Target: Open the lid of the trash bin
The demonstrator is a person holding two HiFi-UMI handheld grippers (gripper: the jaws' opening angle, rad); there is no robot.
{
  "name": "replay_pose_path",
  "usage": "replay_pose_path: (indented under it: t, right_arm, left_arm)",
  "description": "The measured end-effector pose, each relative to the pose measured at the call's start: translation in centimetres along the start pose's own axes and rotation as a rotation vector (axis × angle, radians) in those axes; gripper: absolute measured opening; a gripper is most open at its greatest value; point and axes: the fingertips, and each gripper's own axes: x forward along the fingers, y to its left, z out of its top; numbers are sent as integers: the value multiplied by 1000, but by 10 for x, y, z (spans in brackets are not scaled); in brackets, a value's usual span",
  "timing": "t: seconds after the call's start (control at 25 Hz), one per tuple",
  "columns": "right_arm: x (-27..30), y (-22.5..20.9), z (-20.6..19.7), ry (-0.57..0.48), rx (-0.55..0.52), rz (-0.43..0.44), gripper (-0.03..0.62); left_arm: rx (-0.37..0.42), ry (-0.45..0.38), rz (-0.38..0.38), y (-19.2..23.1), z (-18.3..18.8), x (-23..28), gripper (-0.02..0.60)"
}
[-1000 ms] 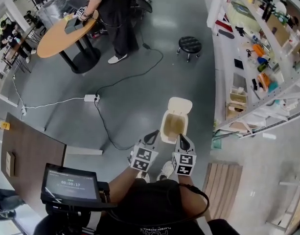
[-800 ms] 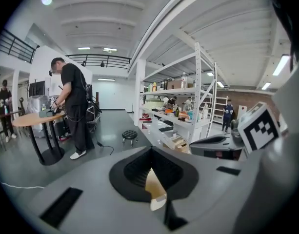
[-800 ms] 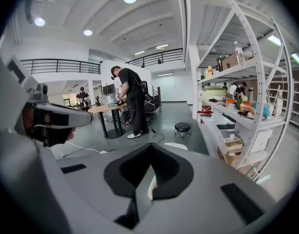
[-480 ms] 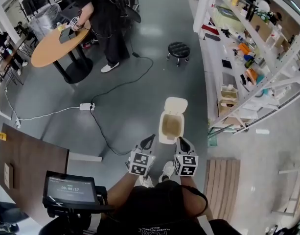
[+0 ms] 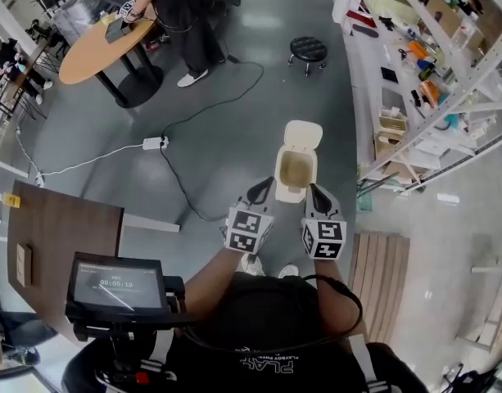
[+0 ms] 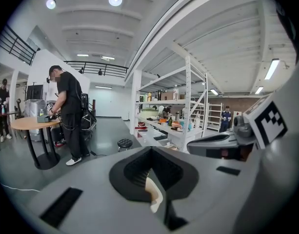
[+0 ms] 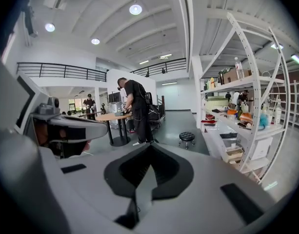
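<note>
While the lid [image 5: 304, 135] stands open, both grippers [image 5: 264, 186] [image 5: 314, 191] hover closed.

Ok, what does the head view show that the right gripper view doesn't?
Only the head view shows the bin, its lid up, the power strip and the screen. Only the right gripper view shows the ceiling lights and balcony rail. Both show the person at the round table, the stool and the shelves.
</note>
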Motion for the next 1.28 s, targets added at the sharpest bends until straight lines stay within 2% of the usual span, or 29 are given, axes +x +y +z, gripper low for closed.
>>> replay_pose_path:
  t: [0.16, 0.32, 0.6, 0.84, 1.04, 1.28]
  right_arm:
    - [-16, -1, -1, -3, -12, 27, -3]
    - [-35, -3, 3, -28, -34, 72, -3]
    - [-65, -6, -11, -32, -36, 102, -3]
    - [-78, -4, -15, -12, -62, 115, -3]
    - [-75, -6, -17, -10, -72, 124, -3]
    - [-69, 0, -6, -46, -94, 120, -3]
  left_arm:
    - [-5, 12, 12, -22, -6, -4, -3]
    - [-44, 25, 30, -50, -9, -5, -3]
    - [-6, 28, 66, -81, -18, -21, -3]
    - [-32, 27, 102, -84, -23, -38, -3]
    - [-9, 47, 120, -74, -31, -33, -3]
    - [5, 1, 135, -55, -10, -34, -3]
